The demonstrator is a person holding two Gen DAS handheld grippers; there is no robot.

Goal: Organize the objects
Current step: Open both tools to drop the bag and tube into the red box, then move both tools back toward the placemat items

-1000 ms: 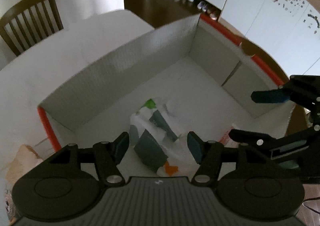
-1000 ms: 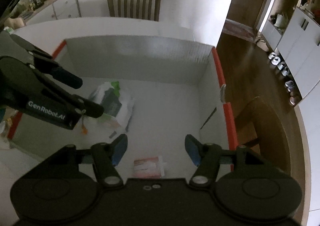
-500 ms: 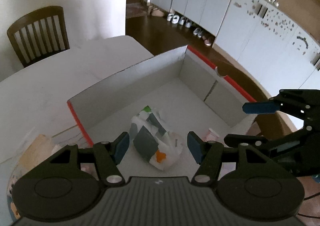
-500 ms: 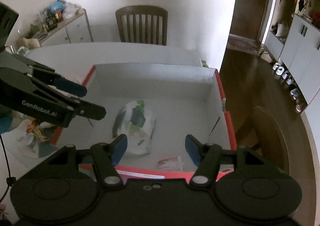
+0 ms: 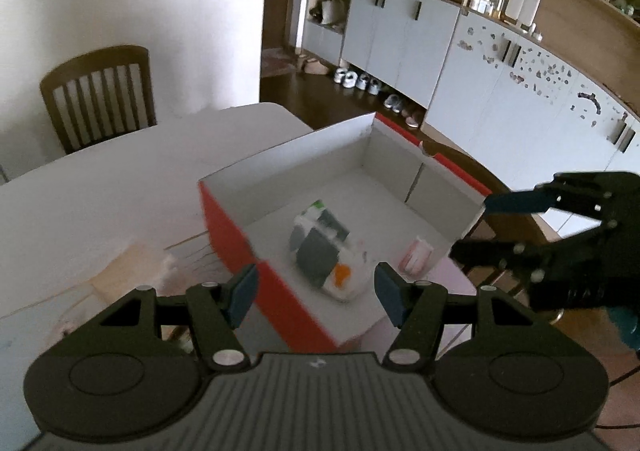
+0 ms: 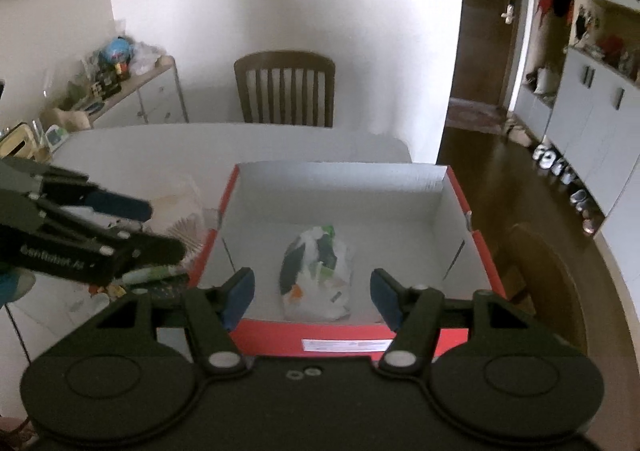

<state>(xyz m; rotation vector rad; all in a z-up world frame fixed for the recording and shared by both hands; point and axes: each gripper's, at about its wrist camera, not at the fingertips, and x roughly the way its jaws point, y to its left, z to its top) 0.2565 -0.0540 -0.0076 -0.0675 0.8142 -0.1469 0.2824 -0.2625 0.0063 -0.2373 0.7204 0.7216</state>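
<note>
A red box (image 5: 238, 247) with a white inside stands on the white table (image 5: 100, 187). In it lie a clear bag of packets (image 5: 324, 255) and a small pink packet (image 5: 416, 257). My left gripper (image 5: 316, 297) hovers open above the box's near corner, nothing between its blue pads. My right gripper (image 5: 472, 229) hangs open over the box's right side. In the right wrist view the box (image 6: 272, 337) is below and ahead, the bag (image 6: 316, 271) on its floor. The right gripper (image 6: 312, 293) is open and empty, and the left gripper (image 6: 164, 231) is open at the left.
Loose packets (image 6: 160, 277) and a clear plastic wrap (image 6: 180, 211) lie on the table left of the box. A wooden chair (image 6: 284, 91) stands at the far side, another chair (image 6: 536, 271) right of the box. A cluttered sideboard (image 6: 132, 91) is at far left.
Both grippers have risen and drawn back from inside the box. The box now looks smaller and its red outer walls show. The jaws stay as wide as before.
</note>
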